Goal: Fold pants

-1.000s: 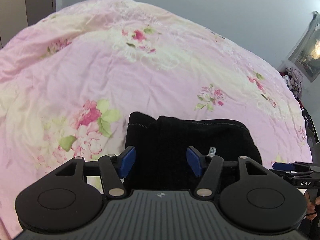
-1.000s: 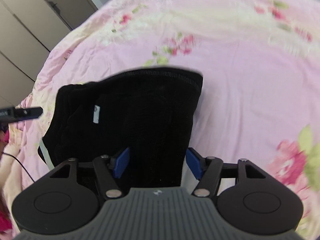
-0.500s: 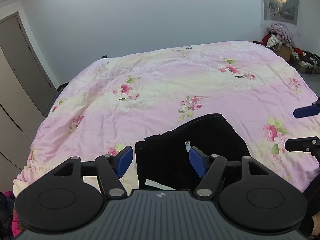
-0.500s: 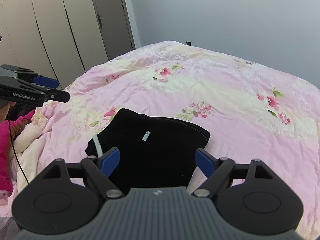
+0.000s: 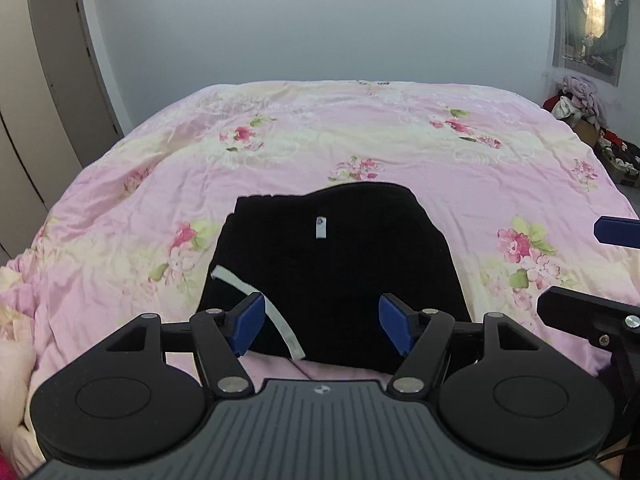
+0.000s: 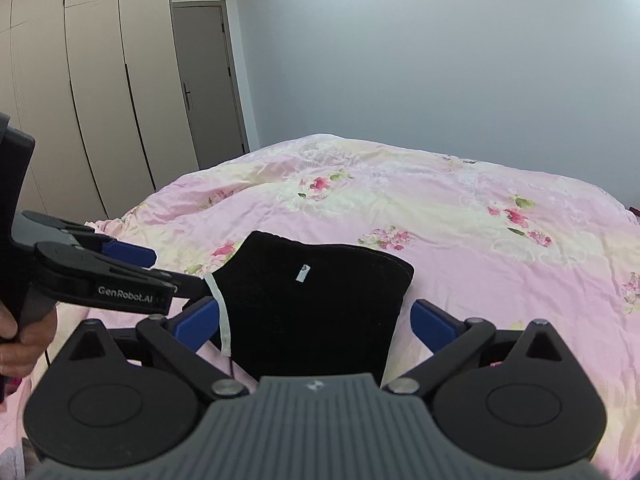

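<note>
Two grippers hang over the near edge of a bed, and neither one has cloth between its pads. Farthest left stand tall beige wardrobe doors (image 6: 92, 92) and a grey door (image 6: 208, 80), both closed. Next comes the left gripper (image 5: 322, 318), its blue pads spread apart above the near hem of the pants; a hand (image 6: 24, 340) wraps its handle in the right wrist view. Its jaws have just been opening a little further, nothing between them. The black pants (image 5: 340, 280) lie folded into a compact block on the pink floral quilt (image 5: 360, 140), close to the bed's near edge, a small white label (image 5: 320, 227) showing on top and a pale stripe (image 5: 256, 308) curving along the left side. To the right, the right gripper (image 6: 314, 322) is spread as wide as it goes, empty, its jaws having just been opening as well. Far right, beside the bed, sits what looks like a heap of clothes (image 5: 580, 100) below a wall hanging (image 5: 588, 20), though the fisheye edge blurs it.
</note>
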`<state>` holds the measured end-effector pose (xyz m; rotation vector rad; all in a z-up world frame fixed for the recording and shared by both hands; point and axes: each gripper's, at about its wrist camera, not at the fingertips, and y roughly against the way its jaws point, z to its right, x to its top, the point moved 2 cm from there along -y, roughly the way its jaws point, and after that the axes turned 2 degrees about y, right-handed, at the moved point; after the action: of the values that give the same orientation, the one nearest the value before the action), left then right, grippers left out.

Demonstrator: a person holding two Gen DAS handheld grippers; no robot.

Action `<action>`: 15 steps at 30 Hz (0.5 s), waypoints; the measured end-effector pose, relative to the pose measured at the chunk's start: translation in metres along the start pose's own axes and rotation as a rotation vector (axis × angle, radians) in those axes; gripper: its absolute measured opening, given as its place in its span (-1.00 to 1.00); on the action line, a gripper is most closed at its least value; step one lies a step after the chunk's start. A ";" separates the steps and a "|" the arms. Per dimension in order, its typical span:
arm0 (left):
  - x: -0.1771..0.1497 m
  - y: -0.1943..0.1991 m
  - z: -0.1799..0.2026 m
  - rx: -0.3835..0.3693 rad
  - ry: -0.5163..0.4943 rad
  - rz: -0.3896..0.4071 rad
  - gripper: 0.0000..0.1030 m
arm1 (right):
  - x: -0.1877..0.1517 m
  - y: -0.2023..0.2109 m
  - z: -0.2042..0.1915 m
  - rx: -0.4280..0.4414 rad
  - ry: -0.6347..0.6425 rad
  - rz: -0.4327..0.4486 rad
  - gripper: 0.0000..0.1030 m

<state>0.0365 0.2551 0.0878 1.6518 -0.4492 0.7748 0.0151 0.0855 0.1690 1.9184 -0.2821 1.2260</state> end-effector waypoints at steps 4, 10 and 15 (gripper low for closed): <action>-0.029 -0.013 0.000 -0.015 0.006 -0.050 0.49 | -0.017 -0.020 -0.002 -0.001 -0.004 -0.042 0.91; -0.048 -0.030 -0.013 0.012 0.038 -0.096 0.50 | -0.033 -0.056 0.000 -0.046 -0.039 -0.092 0.91; -0.049 -0.037 -0.024 0.000 0.056 -0.106 0.51 | -0.042 -0.078 0.002 -0.033 -0.063 -0.157 0.91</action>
<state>0.0210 0.2811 0.0289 1.6365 -0.3199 0.7405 0.0404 0.1243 0.0934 1.9149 -0.1791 1.0530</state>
